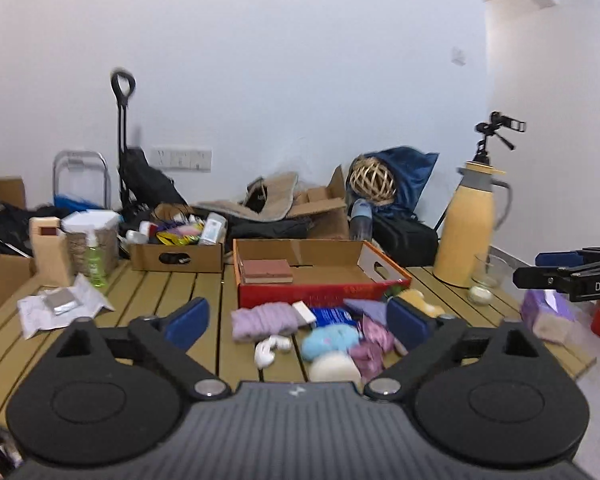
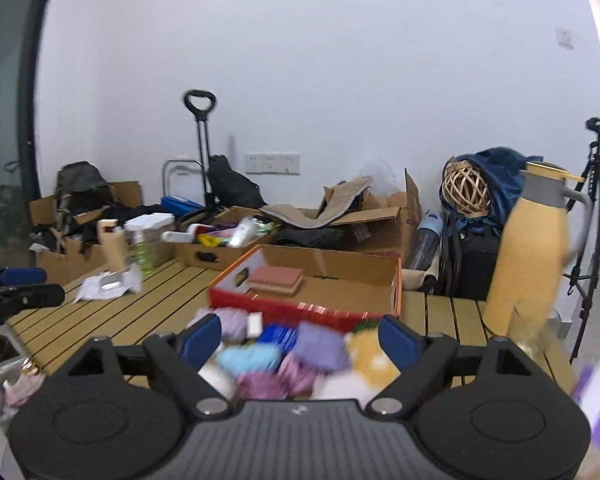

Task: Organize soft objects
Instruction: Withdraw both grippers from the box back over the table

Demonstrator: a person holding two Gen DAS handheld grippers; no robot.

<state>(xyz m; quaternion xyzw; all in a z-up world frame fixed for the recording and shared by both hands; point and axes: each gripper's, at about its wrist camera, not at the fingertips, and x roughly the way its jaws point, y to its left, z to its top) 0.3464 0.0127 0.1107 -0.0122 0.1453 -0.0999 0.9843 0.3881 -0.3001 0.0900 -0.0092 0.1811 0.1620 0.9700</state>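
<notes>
A pile of soft objects lies on the slatted wooden table in front of a red cardboard box: a lilac knitted piece, a light blue plush, a white round puff, a pink cloth, a purple cloth and a yellow plush. My left gripper is open and empty above the pile. My right gripper is open and empty over the same pile, which is blurred there. The box holds a reddish book.
A yellow thermos jug and a glass stand at the right. A purple tissue pack lies near the right edge. A brown box of items, a green spray bottle and white paper are at the left. Clutter lines the wall.
</notes>
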